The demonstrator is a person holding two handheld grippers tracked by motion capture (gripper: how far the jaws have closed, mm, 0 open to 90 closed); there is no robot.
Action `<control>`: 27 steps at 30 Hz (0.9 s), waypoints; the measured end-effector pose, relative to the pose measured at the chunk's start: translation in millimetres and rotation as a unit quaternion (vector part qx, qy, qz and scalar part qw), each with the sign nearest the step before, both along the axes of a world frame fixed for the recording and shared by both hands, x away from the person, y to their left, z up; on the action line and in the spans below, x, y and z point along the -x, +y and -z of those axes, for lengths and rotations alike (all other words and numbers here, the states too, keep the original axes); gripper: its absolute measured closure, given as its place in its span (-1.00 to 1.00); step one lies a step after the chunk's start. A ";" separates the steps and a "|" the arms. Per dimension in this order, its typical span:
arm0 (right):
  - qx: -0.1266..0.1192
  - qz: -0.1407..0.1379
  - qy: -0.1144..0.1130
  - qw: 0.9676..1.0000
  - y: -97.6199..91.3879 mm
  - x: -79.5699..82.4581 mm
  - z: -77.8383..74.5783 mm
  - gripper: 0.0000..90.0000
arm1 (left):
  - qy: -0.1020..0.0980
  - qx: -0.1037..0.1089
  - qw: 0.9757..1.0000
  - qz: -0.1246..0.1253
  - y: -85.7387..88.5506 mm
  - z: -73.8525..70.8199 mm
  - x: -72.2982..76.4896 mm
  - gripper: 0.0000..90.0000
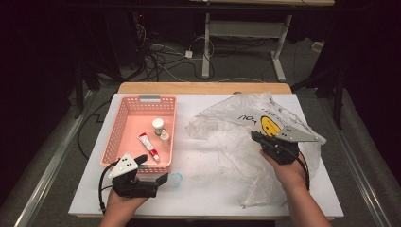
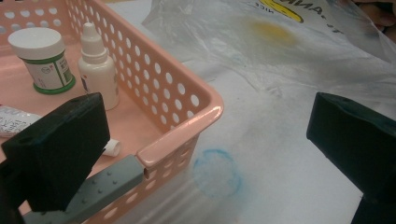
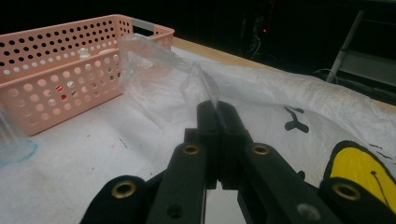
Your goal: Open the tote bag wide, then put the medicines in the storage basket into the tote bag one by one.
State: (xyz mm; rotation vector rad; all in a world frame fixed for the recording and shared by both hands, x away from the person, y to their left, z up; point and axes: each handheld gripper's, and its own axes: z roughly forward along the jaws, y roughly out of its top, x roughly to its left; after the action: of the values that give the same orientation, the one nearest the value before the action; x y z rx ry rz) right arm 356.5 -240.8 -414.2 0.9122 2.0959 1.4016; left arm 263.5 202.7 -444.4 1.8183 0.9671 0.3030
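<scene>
On the plastic bag (image 3: 327, 112), pinched by the right gripper (image 3: 217, 109), no print reads whole; left gripper (image 2: 205, 135) gapes empty.

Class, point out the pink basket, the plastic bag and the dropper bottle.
pink basket (image 1: 122, 124), high view, on its left wall.
plastic bag (image 3: 159, 84), right gripper view, on the lifted fold.
dropper bottle (image 2: 98, 74), left gripper view, on its white body.

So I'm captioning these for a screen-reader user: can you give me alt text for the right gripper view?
The right gripper has its two black jaws shut on a fold of the clear plastic bag, which spreads across the white table. A pink perforated basket sits to the left.
</scene>
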 end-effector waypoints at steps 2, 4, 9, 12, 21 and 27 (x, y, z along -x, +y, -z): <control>0.000 -0.002 0.004 1.000 -0.3 -1.0 0.7 1.00 | -0.001 0.003 1.000 -0.001 0.6 -1.2 0.1 -1.00; 0.001 -0.002 0.004 1.000 -0.4 -1.5 1.0 1.00 | -0.003 0.005 1.000 -0.001 1.3 -2.7 -0.5 -1.00; 0.000 -0.002 0.005 1.000 0.2 -1.0 0.9 1.00 | -0.002 0.026 1.000 -0.008 3.8 -15.1 -7.0 -1.00; 0.002 -0.004 0.003 1.000 1.0 -2.2 0.8 1.00 | -0.008 0.029 0.999 -0.023 8.3 -21.4 -11.0 -1.00; 0.001 -0.005 0.006 1.000 0.6 -3.0 1.9 1.00 | -0.014 0.020 0.998 -0.056 20.4 -34.4 -34.2 -1.00; -0.002 -0.003 0.008 1.000 -1.4 -2.9 1.7 1.00 | -0.002 0.029 0.997 -0.070 28.8 -47.6 -54.7 -0.71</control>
State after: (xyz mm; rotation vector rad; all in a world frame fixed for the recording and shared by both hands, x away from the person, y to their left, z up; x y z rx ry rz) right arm 359.4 -242.1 -415.9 0.9233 2.1096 1.4069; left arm 318.1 231.5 -396.8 1.6992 1.0922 0.3616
